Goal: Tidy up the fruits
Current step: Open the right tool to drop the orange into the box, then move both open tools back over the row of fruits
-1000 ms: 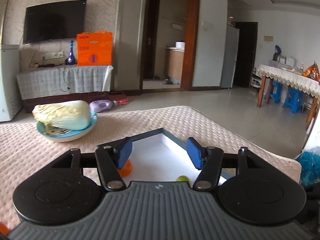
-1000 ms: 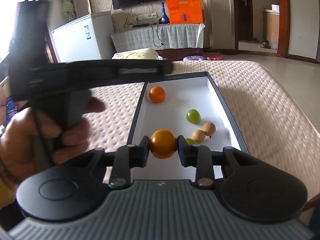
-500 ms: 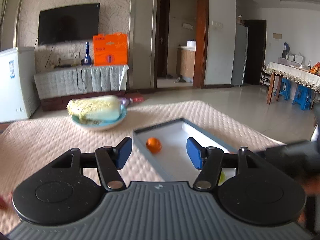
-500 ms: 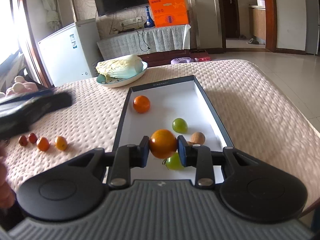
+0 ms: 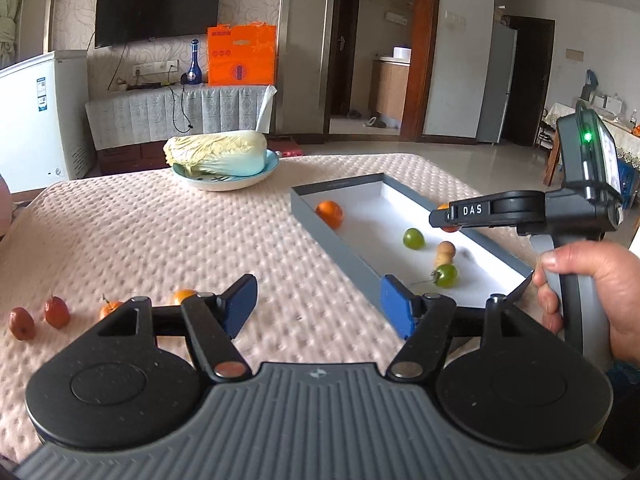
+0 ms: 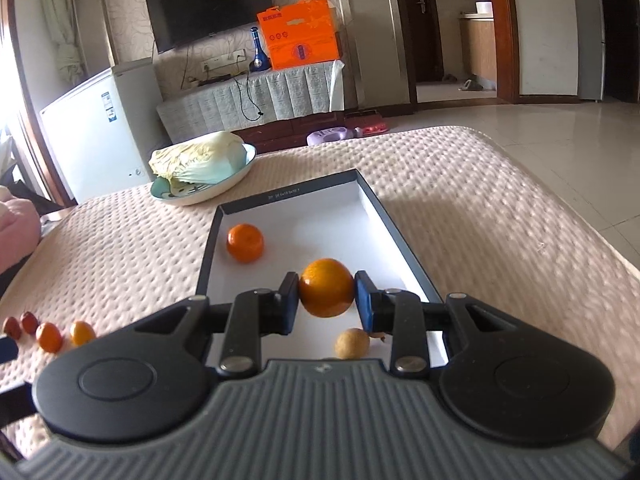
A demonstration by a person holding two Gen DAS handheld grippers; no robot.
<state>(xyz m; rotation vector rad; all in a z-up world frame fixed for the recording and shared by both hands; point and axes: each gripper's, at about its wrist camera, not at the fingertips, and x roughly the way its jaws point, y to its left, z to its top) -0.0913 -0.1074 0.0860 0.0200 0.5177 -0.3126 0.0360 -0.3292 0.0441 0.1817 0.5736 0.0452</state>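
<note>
Left to right. At the far left of the counter (image 5: 160, 232), four small loose fruits (image 5: 56, 312) lie in a row on the padded cover, well apart from the box (image 5: 336, 240); judged from the task, they wait there because they are not yet sorted. The left claw (image 5: 318, 306) hangs just above the counter, its blue pads spread wide with nothing between them; the nearest loose fruit, an orange one (image 5: 183, 295), sits just beyond and to the left of its left pad, so this claw looks poised for the next pick. Behind, a plate (image 5: 224, 181) carries a cabbage (image 5: 216, 153), apart from the work. To the right stands the shallow white-lined box, the collecting place: inside it lie a mandarin (image 6: 245, 242) near the far left corner, two green fruits (image 5: 413, 238) and a brown longan (image 6: 351, 343), each apart from the others. Over the box's near half, the right claw (image 6: 326, 294) is clamped on an orange (image 6: 326, 287), the pads pressing its two sides at mid-height, a grip that keeps a round fruit from rolling out. The orange is held clear of the box floor, the longan below and just in front of it; the likely next step is to lower and release it onto a bare patch of lining. At the far right the hand (image 5: 592, 292) grips this claw's handle.
</note>
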